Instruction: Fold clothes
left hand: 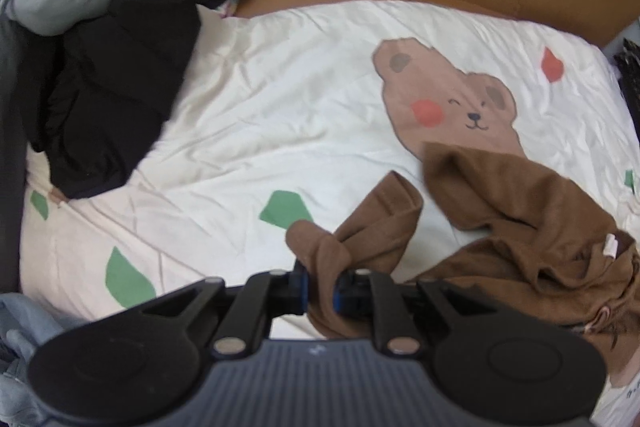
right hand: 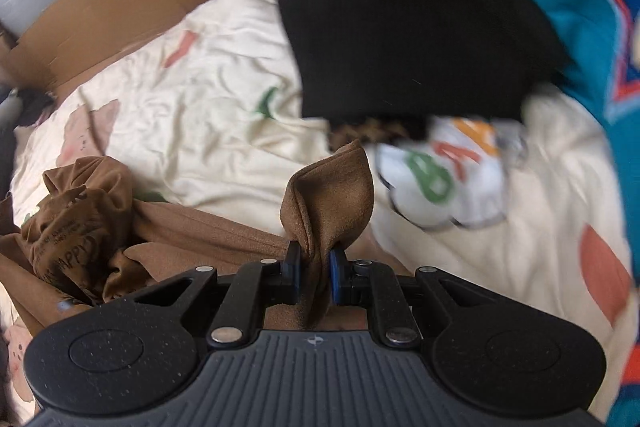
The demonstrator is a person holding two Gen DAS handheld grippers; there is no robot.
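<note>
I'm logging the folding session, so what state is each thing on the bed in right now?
brown garment: crumpled, unfolded, pinched at two spots
left gripper: shut on the brown garment
right gripper: shut on the brown garment
black garment: folded flat
black jacket: heaped
bear-print cover: spread, wrinkled
</note>
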